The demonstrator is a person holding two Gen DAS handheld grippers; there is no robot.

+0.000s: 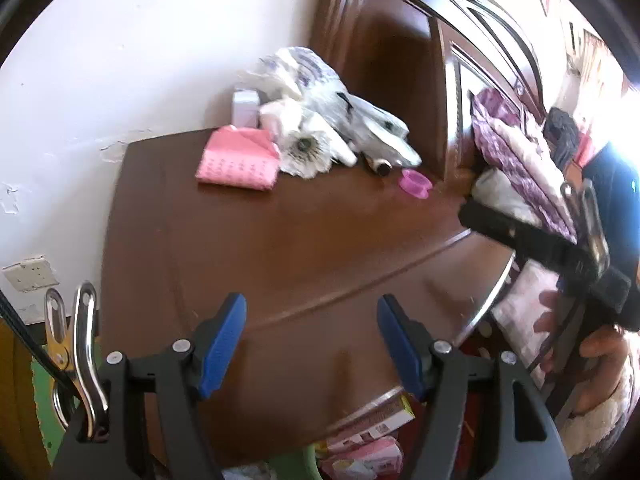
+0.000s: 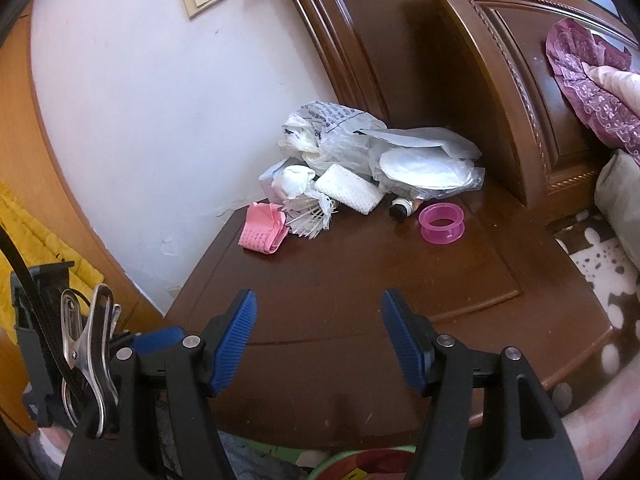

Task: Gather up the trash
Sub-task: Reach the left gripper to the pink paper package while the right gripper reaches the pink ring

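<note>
A brown wooden nightstand [image 1: 280, 248] [image 2: 360, 280] carries clutter at its far side: a folded pink cloth [image 1: 236, 160] [image 2: 262, 230], a shuttlecock [image 1: 306, 152] [image 2: 312, 216], crumpled plastic bags [image 1: 316, 92] [image 2: 344, 136], a white pad [image 2: 348, 188], a small dark bottle [image 1: 380, 166] [image 2: 402, 208] and a pink plastic spool [image 1: 416, 182] [image 2: 442, 224]. My left gripper [image 1: 312, 344] is open and empty above the near edge. My right gripper [image 2: 318, 344] is open and empty too; its body shows at the right of the left wrist view [image 1: 560, 248].
A dark headboard [image 2: 520, 80] rises behind and right of the nightstand, with purple bedding [image 2: 592, 80] on the bed. A white wall [image 1: 120, 80] is at the left. A green bin [image 1: 372, 448] with packaging sits below the nightstand's front edge.
</note>
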